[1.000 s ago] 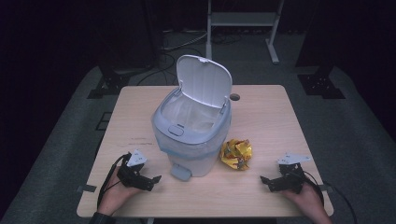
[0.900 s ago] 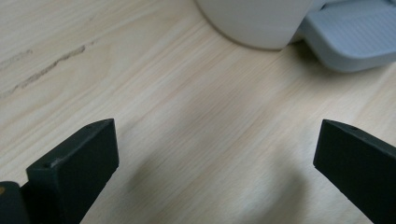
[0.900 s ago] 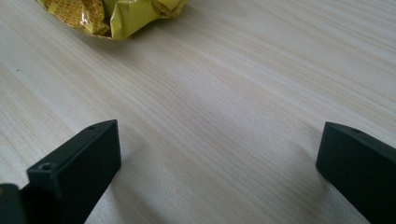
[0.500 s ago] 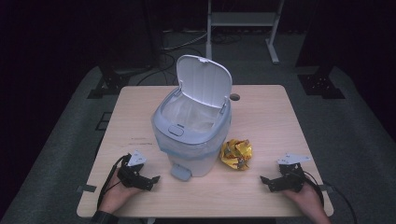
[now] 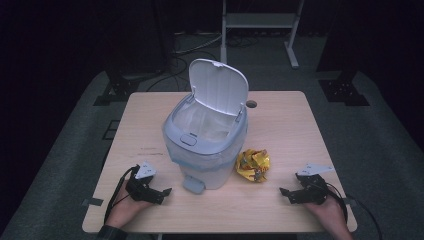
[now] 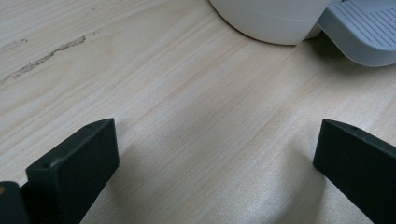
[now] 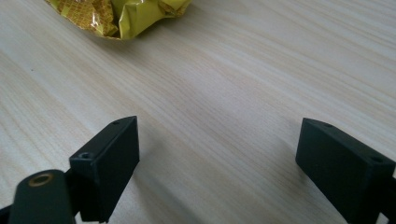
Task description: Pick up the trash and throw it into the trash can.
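A pale grey pedal bin point(image 5: 200, 150) stands mid-table with its white lid point(image 5: 220, 87) tipped up and a clear liner inside. A crumpled yellow wrapper point(image 5: 253, 165) lies on the wood just right of it. My left gripper point(image 5: 162, 195) rests near the front left edge, open and empty, pointing toward the bin's foot pedal point(image 5: 192, 185). The left gripper view has the bin's base point(image 6: 271, 18) and pedal point(image 6: 364, 28) ahead of the open jaws. My right gripper point(image 5: 286, 194) lies at the front right. Its jaws have just been closing a little but still stand open over bare wood, with the wrapper point(image 7: 116, 16) ahead.
The wooden table point(image 5: 290, 120) has a small round hole point(image 5: 251, 104) behind the bin. Dark floor, cables and a metal stand's legs point(image 5: 260, 30) lie beyond the far edge.
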